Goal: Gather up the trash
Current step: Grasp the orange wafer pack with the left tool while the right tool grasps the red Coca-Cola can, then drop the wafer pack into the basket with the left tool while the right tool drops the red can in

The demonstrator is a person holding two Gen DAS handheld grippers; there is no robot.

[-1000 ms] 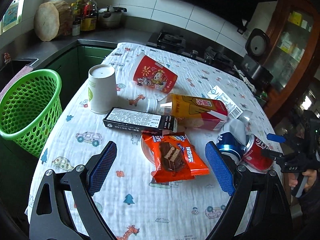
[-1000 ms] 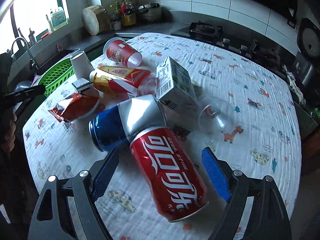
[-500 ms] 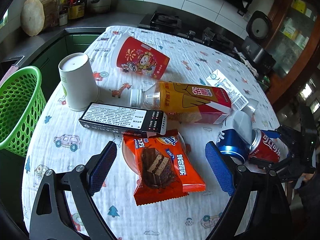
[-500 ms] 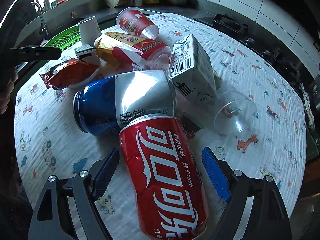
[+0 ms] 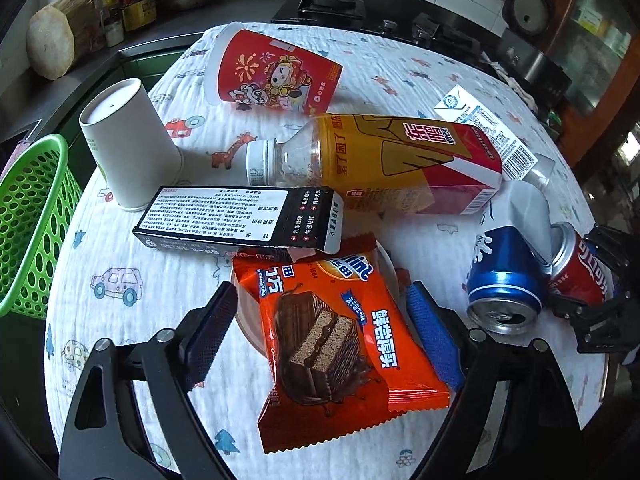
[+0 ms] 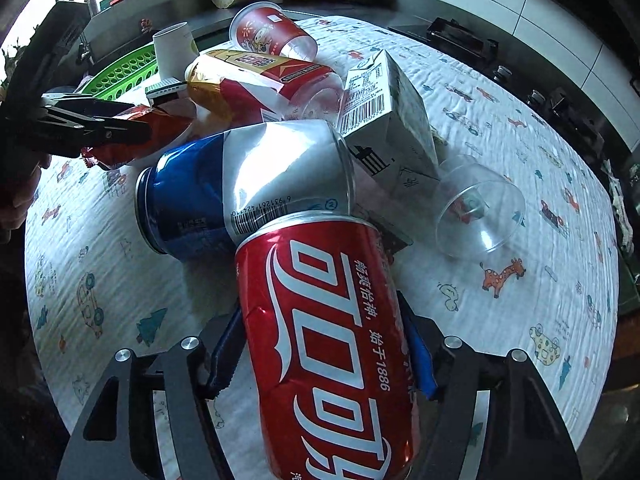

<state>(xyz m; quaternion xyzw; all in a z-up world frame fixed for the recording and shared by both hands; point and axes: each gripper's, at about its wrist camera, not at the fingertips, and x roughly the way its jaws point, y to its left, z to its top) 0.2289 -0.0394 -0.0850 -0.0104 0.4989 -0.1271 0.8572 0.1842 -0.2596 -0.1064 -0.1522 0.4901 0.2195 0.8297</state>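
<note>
kitchen counters ring a round table (image 5: 132, 304) under a cartoon-print cloth, litter heaped on it.

left wrist view: your left claw (image 5: 320, 332) has just been closing, yet its pads stand clear on either side of the orange wafer wrapper (image 5: 340, 344), nothing pinched. the wrapper lies between the fingers and partly on a clear dish (image 5: 390, 268) just ahead. squeeze flat film from the sides and it may buckle and slip out, or you may catch the dish rim too. the black box (image 5: 240, 220) beyond overlaps the wrapper's far edge, so a lift could drag it. the green basket (image 5: 28, 220) hangs far to the claw's left, off the table edge.

right wrist view: your right claw (image 6: 324, 356) has just been closing and now grips the red cola can (image 6: 320, 340), pads against both sides. the blue-and-silver can (image 6: 244, 188) touches its far end; a careless lift may set that one rolling toward the clear cup (image 6: 480, 208) ahead and right. squeezing harder could dent the can and loosen your hold.
</note>
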